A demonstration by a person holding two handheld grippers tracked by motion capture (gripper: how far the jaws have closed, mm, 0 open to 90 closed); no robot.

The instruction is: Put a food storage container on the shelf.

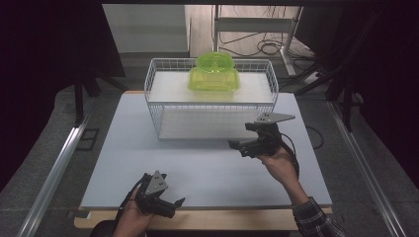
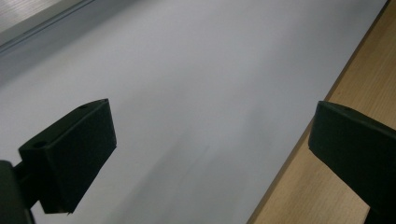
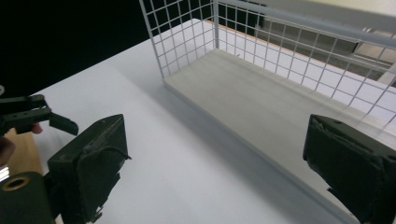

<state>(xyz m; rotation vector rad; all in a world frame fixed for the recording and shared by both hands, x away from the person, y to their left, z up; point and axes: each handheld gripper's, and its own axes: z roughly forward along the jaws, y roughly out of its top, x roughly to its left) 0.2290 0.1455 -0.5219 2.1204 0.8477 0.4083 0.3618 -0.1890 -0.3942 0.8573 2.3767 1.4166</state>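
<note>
At the bottom of the high view the left gripper is resting near the table edge with jaws wide and nothing between them, while right of centre the right gripper is hanging just before the wire rack, jaws also spread wide and empty. Judging by this, the placing step is ending, and the next move calls for drawing the right hand clear of the rack. Farther up, at top centre, the green tub is sitting upright on the rack's top shelf: translucent, neon yellow-green, with a round rim above a squarish base.
</note>
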